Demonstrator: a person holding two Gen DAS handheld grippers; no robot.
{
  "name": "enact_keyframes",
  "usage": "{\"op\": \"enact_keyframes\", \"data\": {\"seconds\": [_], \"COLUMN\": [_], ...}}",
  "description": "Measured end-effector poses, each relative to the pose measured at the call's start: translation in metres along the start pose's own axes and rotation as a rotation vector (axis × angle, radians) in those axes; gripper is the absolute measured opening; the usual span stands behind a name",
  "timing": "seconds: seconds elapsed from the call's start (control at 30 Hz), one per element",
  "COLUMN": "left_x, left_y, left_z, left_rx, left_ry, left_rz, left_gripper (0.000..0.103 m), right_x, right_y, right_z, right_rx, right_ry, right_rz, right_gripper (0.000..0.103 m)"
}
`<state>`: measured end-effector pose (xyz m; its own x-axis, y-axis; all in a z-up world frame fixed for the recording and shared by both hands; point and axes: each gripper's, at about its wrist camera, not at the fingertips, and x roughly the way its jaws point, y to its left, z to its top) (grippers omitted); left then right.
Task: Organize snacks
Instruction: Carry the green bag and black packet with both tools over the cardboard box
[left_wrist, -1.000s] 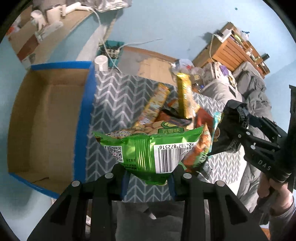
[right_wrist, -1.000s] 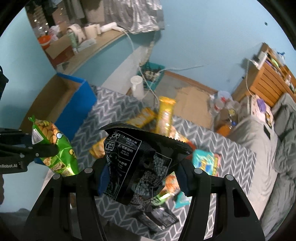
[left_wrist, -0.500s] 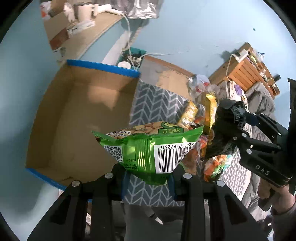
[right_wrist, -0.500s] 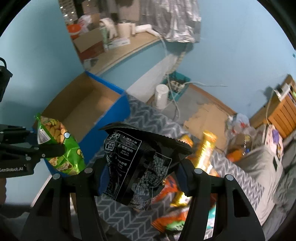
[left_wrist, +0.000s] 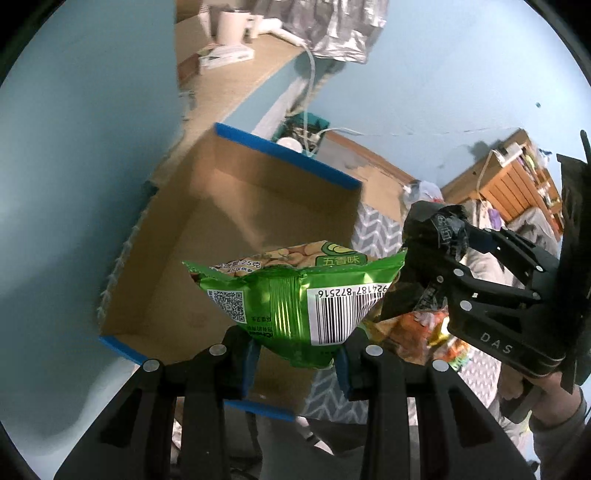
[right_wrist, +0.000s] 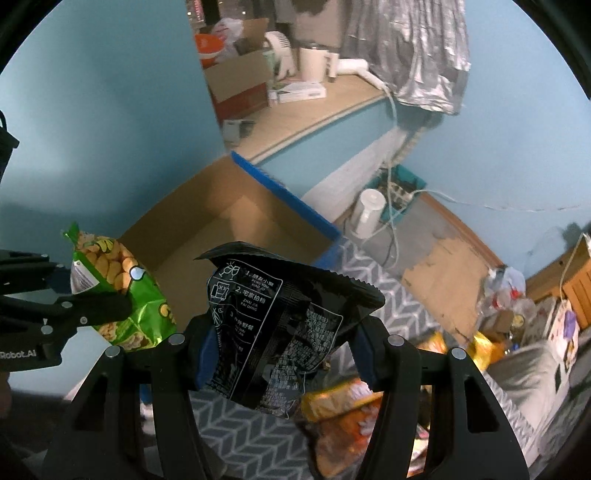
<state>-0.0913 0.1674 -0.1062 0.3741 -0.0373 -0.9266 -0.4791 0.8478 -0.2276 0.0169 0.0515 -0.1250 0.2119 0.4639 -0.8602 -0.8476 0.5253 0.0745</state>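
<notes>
My left gripper (left_wrist: 295, 363) is shut on a green peanut snack bag (left_wrist: 295, 295), which hangs over the open cardboard box with blue edges (left_wrist: 288, 155). My right gripper (right_wrist: 280, 358) is shut on a black snack bag (right_wrist: 273, 332), just to the right of the box (right_wrist: 284, 192) and above the chevron cloth (right_wrist: 391, 291). Each view shows the other gripper too: the right gripper (left_wrist: 439, 254) with the black bag (left_wrist: 432, 236), and the left gripper (right_wrist: 92, 291) with the green bag (right_wrist: 114, 273). The box floor in sight is bare.
Several loose snack packs (right_wrist: 343, 410) lie on the grey chevron cloth at lower right. A white jar (right_wrist: 365, 214) and a teal crate with cables (right_wrist: 402, 188) stand behind the box. A wooden shelf (right_wrist: 295, 110) with clutter runs along the blue wall. A person's hand (left_wrist: 554, 398) holds the right gripper.
Both grippers have swung left from over the snack pile toward the box, each with its bag still in its grip. The box now fills the middle of both views.
</notes>
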Motion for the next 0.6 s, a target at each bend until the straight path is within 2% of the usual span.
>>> {"op": "enact_keyframes", "data": {"seconds": [0.3, 0.6], "left_x": [0.014, 0.031], "left_y": [0.039, 0.056], "left_z": [0.007, 0.010], "left_rx": [-0.036, -0.053], "left_ry": [-0.009, 0.004], "left_rz": [0.086, 0.145], "left_gripper": [0.035, 0.035], "right_x": [0.030, 0.053], "right_y": [0.026, 0.043], "right_z": [0.020, 0.029], "right_rx": [-0.019, -0.040], "right_ry": [0.036, 0.083], "right_rz": [0.039, 0.054], "right_gripper": [0.060, 0.063]}}
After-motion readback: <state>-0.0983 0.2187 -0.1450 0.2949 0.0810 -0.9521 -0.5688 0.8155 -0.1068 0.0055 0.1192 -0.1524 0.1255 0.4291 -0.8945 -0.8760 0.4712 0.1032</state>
